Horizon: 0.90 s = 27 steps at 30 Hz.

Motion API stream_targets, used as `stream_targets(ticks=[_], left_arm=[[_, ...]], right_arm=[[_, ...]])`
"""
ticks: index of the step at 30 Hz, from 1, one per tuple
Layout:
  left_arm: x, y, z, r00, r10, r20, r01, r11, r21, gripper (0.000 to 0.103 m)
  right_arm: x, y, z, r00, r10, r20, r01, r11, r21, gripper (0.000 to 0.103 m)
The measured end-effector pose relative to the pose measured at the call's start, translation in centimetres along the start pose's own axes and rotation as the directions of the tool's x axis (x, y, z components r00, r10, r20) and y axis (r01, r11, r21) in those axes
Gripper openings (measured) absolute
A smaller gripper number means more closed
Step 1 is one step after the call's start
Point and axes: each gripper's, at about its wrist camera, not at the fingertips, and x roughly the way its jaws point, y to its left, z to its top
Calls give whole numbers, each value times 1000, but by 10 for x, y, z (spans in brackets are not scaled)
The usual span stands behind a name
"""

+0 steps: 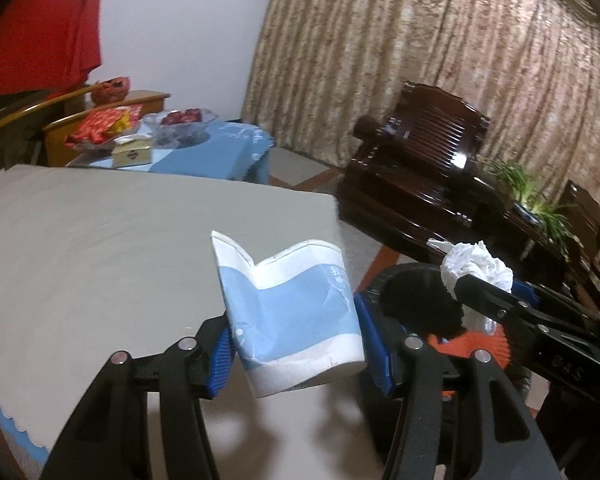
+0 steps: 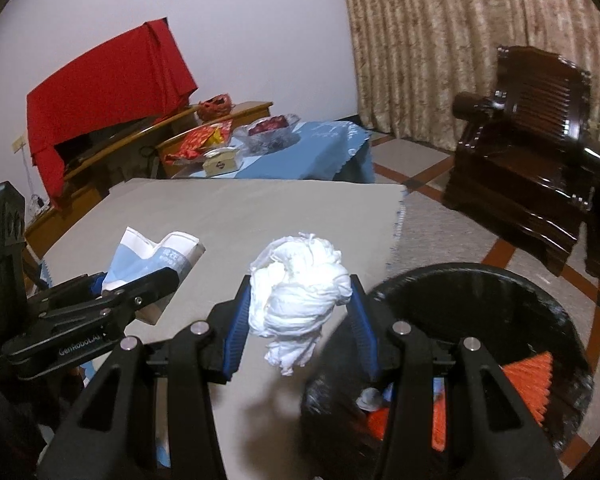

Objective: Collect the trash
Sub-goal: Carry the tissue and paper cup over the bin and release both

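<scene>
Above the near right part of the grey table [image 1: 100,240], the left gripper [image 1: 296,340] has its blue-padded fingers [image 1: 220,356] clenched on a crushed paper cup [image 1: 292,312]; the cup is white with a pale blue band, its rim buckled into a deep V, and it hangs tilted clear of the table, casting a shadow below. To its right, the right gripper [image 2: 298,312] grips a crumpled white tissue [image 2: 300,300] between its fingers [image 2: 236,320]; the wad bulges above the pads and trails a twisted tail beneath them; it too is off the table, near the right edge. Just right of the table, on the floor, stands a bin [image 2: 480,280] lined with a black bag; inside lie orange ribbed scraps [image 2: 528,380] and a small grey lump that is too blurred to name. In the left wrist view the tissue [image 1: 476,268] sits over the bin's rim [image 1: 412,280], while the cup is beside the bin and over the table's edge. At the far left a second table [image 2: 340,136] under a blue cloth bears a glass bowl [image 2: 272,128], red packets [image 2: 200,140] and a small box [image 2: 222,162]; a red cloth [image 2: 104,80] drapes the furniture behind it. A dark wooden armchair [image 2: 532,140] stands at the far right before a patterned curtain [image 2: 440,40].
</scene>
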Motion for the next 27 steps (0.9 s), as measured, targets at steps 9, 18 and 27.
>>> stream_targets(ticks=[9,18,27], left_arm=[[3,-53,-4,996,-88,-2,88,994,71,55],[15,-91,-5,987,-160,-16,160,978,132,55],[40,-119,-9,975,-218,-48,223,960,172,55]], right_arm=[[-36,-41,-14,995,-90,31,88,994,61,45],[-57,-83,-24,982,-182,42,177,978,114,45],[-63,-112,-31,970,-241,35,234,963,136,45]])
